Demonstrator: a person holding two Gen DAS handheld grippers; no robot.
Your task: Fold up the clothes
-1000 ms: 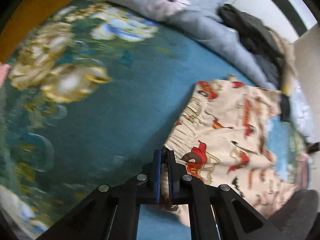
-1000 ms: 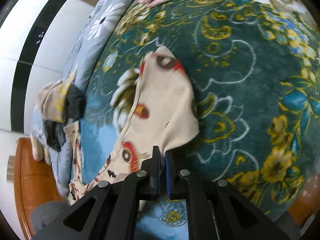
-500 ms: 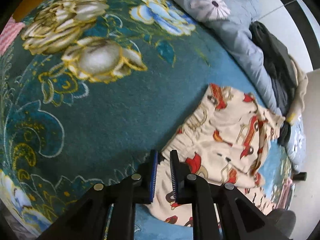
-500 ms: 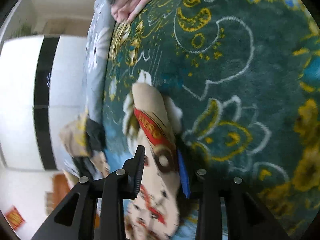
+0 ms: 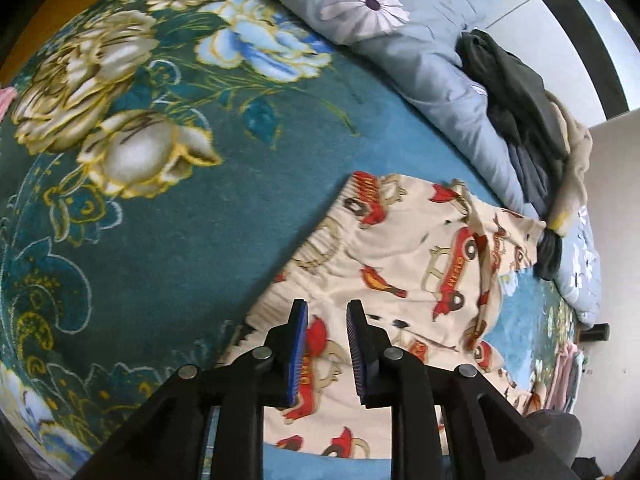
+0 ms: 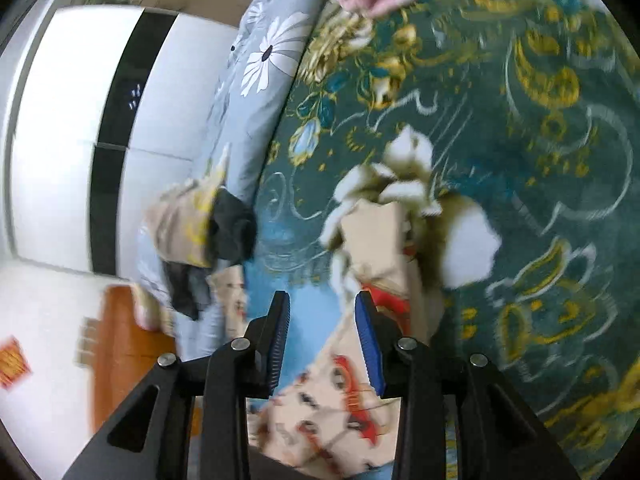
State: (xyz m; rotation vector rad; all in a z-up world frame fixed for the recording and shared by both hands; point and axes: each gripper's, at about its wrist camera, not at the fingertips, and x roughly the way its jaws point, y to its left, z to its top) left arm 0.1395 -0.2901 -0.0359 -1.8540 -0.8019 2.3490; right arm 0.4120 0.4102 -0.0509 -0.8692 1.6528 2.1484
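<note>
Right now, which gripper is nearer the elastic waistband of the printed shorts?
Left. The left gripper hangs open just above the shorts near the waistband; the right gripper hangs open over their other end.

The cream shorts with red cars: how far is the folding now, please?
Done: the cream shorts lie folded over on the floral blanket. In hand: nothing; the left claw and right claw have just been opening and now stand open above the fabric. Left: probably another fold, and the dark clothes heaped by the pillow.

no legible text or labels anywhere
</note>
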